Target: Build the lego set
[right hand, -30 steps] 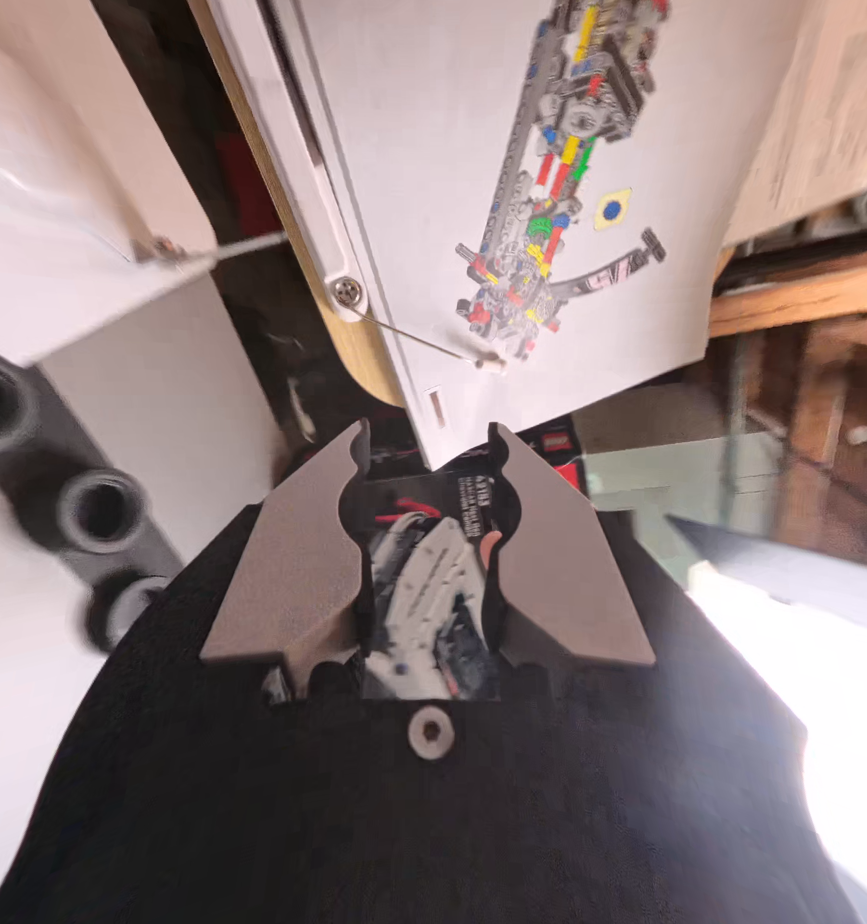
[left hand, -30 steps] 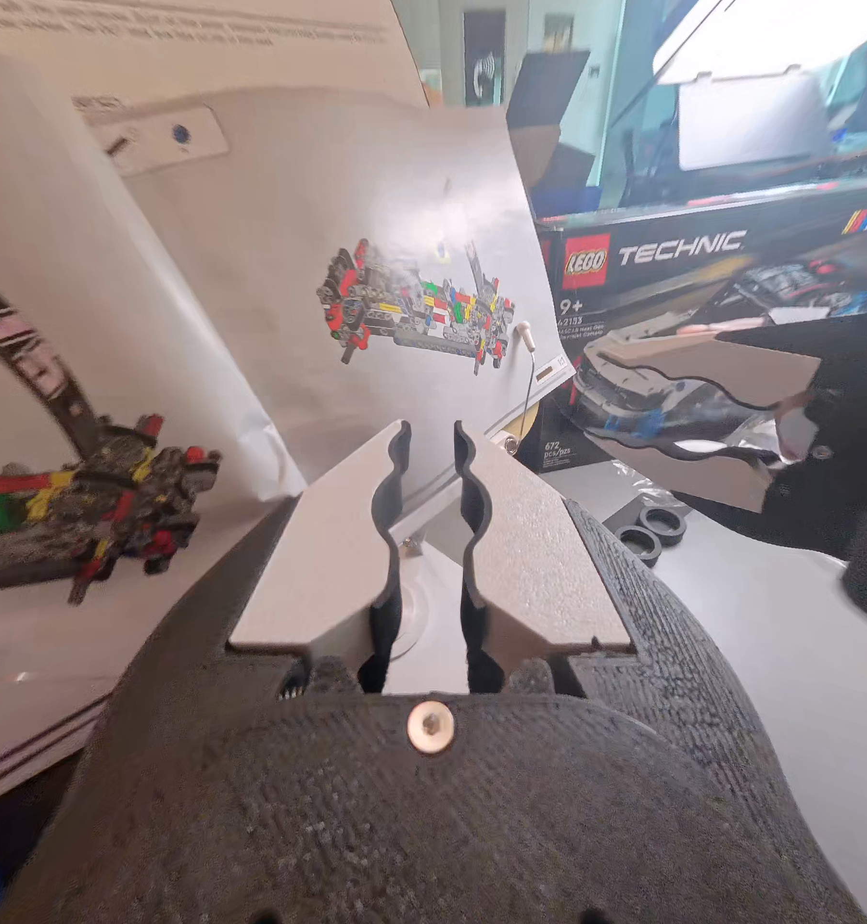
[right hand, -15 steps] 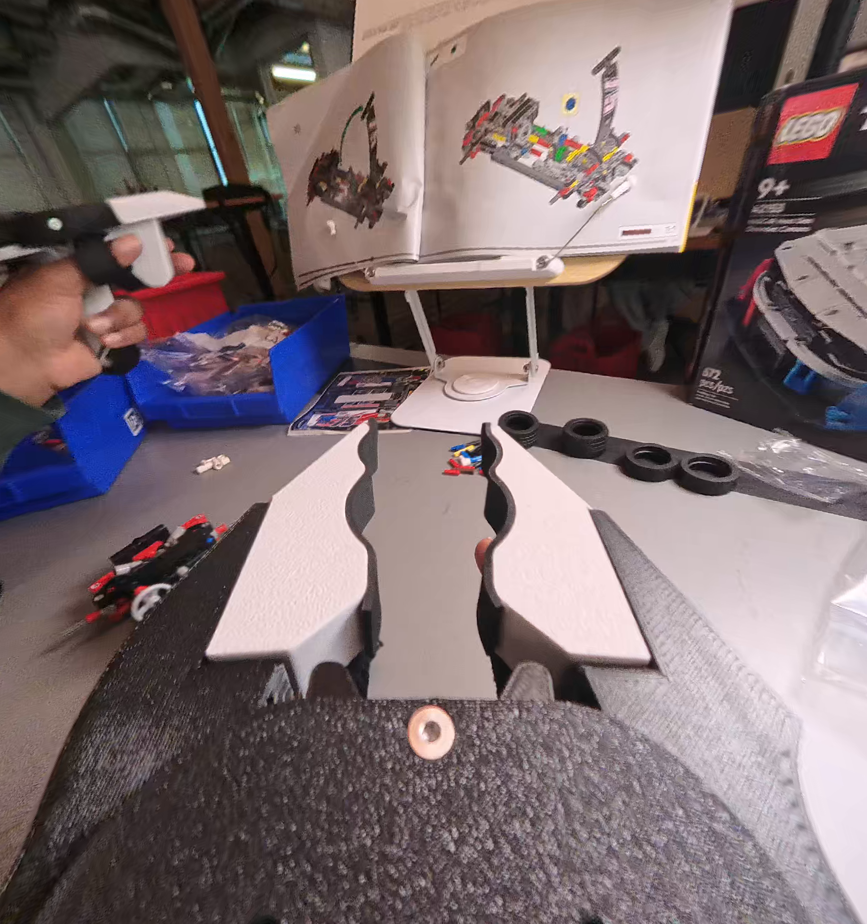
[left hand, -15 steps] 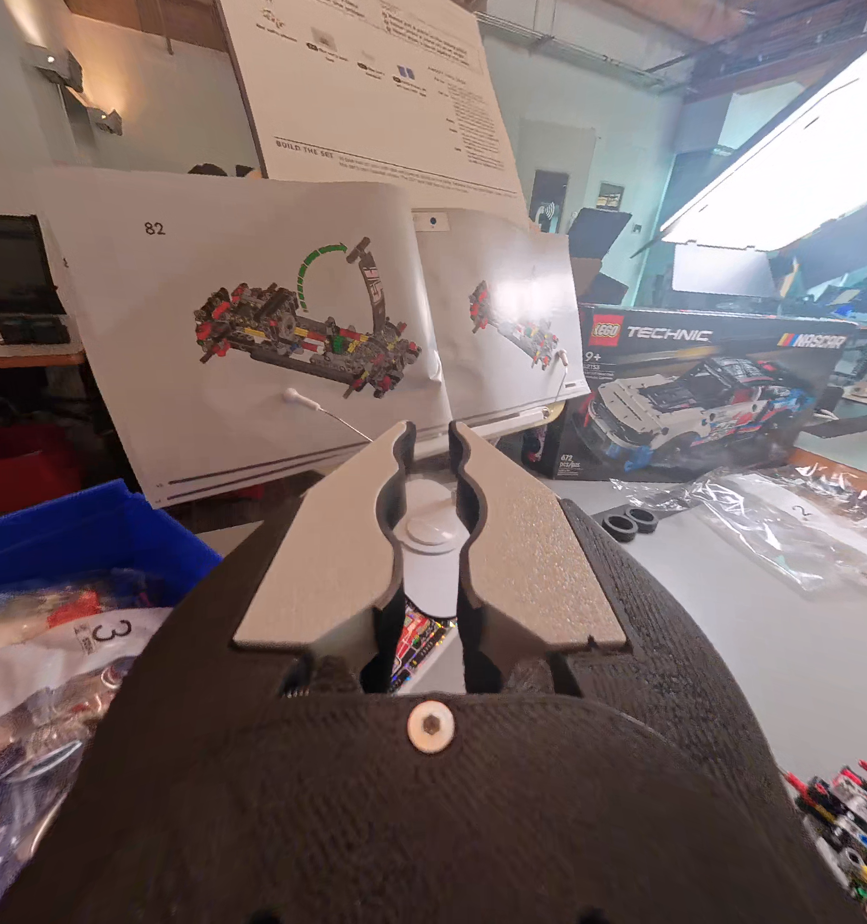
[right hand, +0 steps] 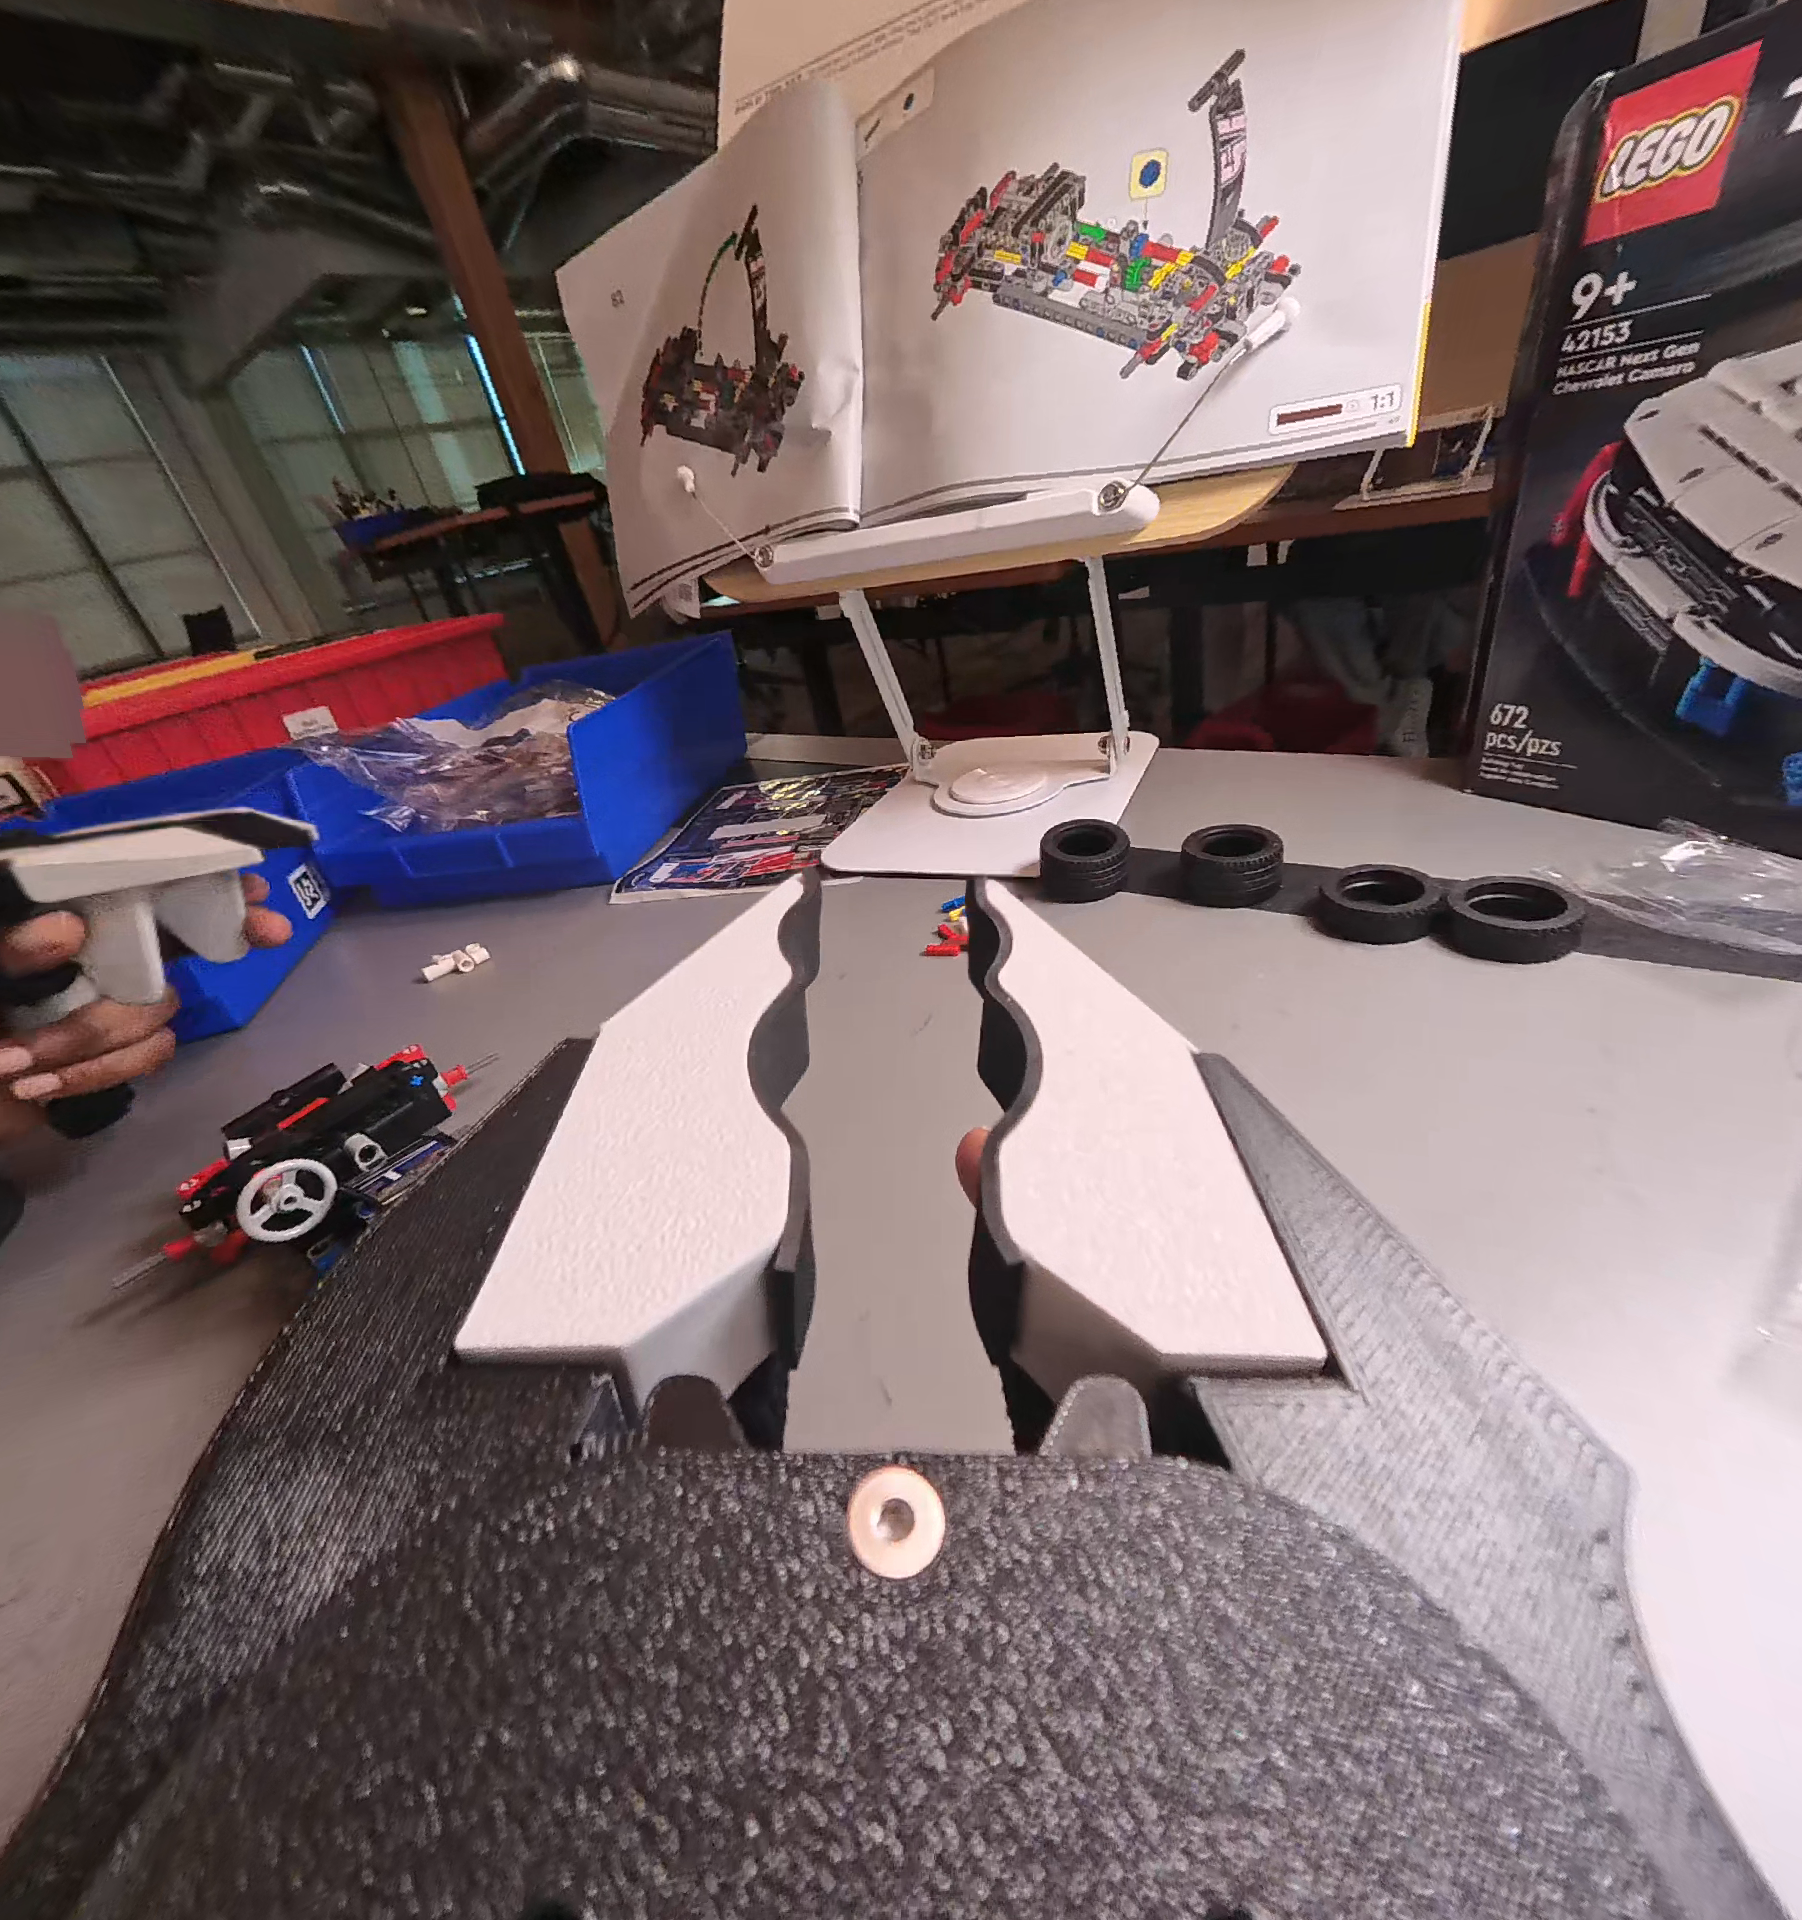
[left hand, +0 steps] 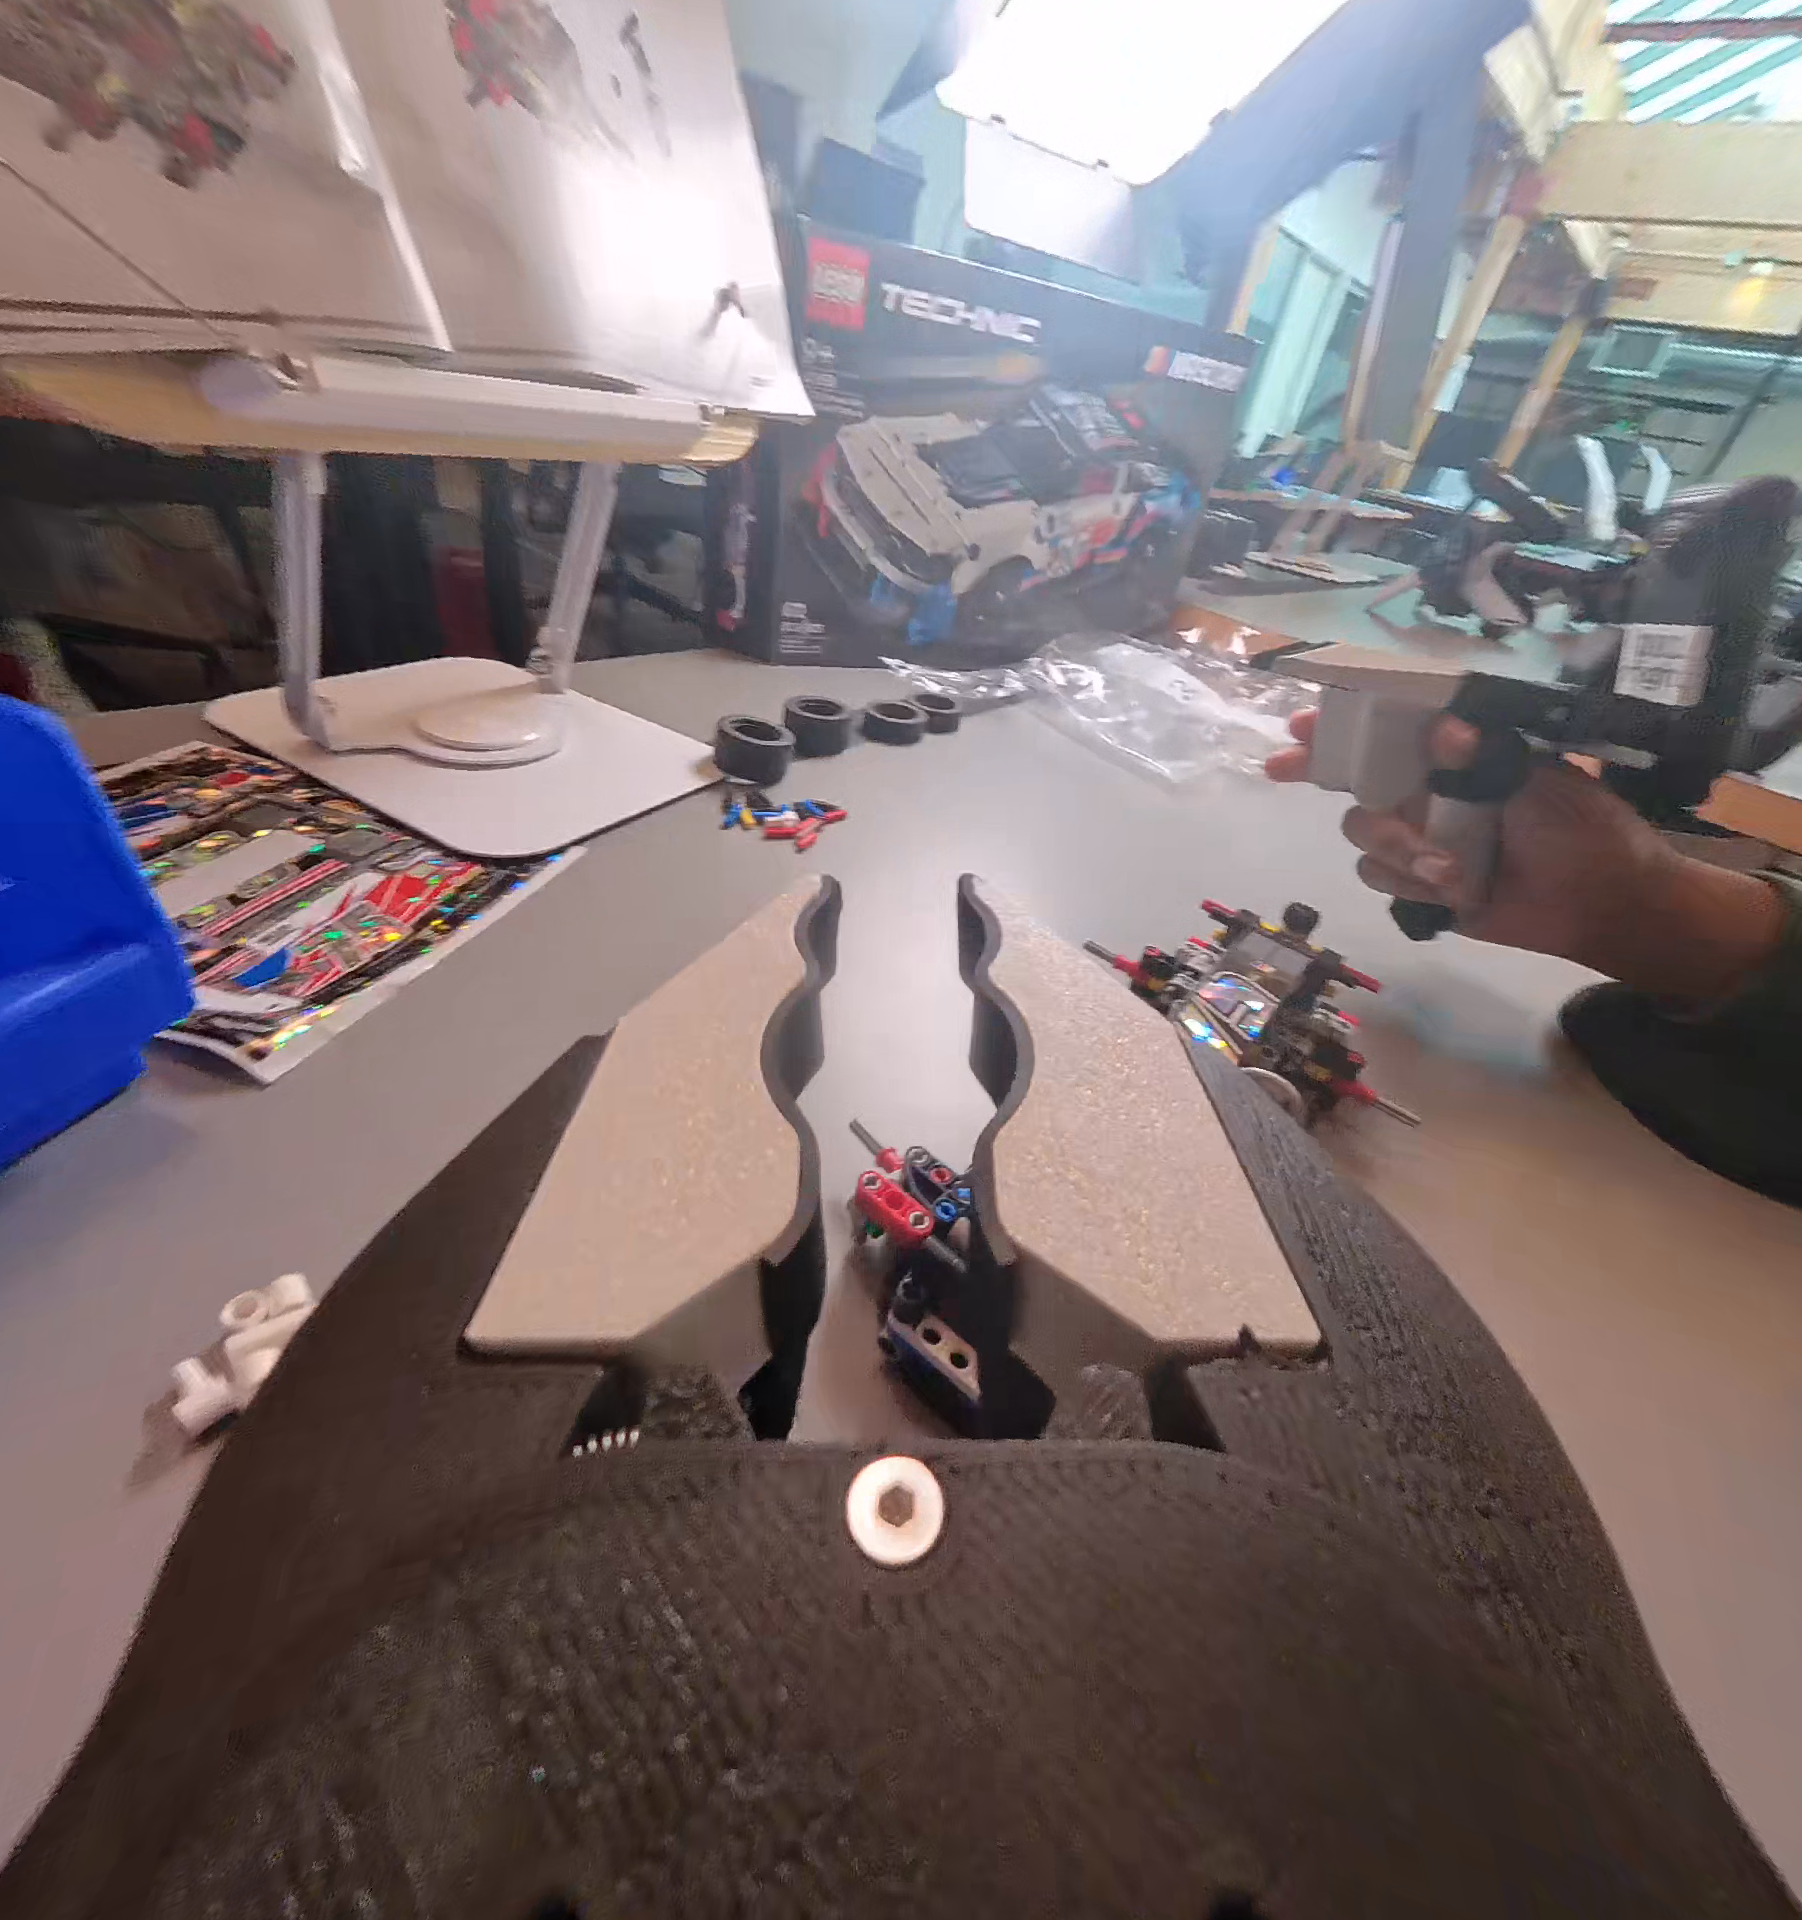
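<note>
The partly built black, red and grey lego chassis lies on the grey table. One end of it shows below the gap of my left gripper, which is open and hovers over it. In the right wrist view the chassis lies to the left of my right gripper, which is open and empty over bare table. Each view shows the other gripper held in a hand: the right one and the left one.
The open instruction booklet stands on a white stand at the back. Several black tyres, loose small pins, a white connector, a sticker sheet, blue bins, the set's box and plastic bags surround it. The left gripper's tips are roughly 25 cm from the right gripper's.
Both grippers have swung down from the booklet toward the table. The left one now hovers over the chassis with its jaws a little wider. The right one has barely moved in the last half second.
</note>
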{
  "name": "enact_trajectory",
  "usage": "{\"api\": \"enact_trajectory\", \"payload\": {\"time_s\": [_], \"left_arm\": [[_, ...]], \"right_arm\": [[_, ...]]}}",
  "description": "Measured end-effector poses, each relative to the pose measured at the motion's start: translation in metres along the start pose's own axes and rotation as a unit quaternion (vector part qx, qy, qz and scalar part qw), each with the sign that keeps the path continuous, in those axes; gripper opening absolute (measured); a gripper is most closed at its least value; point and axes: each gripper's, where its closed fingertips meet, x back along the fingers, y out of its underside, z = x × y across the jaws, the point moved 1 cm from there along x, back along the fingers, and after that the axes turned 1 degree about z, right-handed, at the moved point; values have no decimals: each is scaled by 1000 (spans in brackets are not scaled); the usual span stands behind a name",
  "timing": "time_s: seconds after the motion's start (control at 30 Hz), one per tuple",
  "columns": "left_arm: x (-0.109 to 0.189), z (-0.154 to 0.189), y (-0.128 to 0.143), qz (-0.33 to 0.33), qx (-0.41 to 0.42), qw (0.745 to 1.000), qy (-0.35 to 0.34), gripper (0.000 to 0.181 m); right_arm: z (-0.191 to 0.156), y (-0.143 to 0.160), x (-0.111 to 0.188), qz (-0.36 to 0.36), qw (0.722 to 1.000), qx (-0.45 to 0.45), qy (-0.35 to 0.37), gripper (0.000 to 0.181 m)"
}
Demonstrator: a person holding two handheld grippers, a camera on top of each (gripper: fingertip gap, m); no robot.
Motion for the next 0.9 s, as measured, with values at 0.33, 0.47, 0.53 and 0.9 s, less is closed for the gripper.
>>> {"api": "enact_trajectory", "payload": {"time_s": [0.33, 0.47, 0.53, 0.9], "left_arm": [[4, 5, 3, -35, -73, 995, 61, 45], [7, -6, -3, -8, -66, 997, 36, 46], [8, -11, -8, 8, -70, 997, 18, 48], [11, -16, -15, 33, -102, 994, -17, 48]], "right_arm": [[-5, 4, 0, -8, 1000, 18, -7, 23], [-5, 3, 0, 0, 1000, 11, -4, 23], [-5, 2, 0, 1, 1000, 11, -5, 23], [-9, 1, 1, 2, 1000, 9, -11, 22]]}}
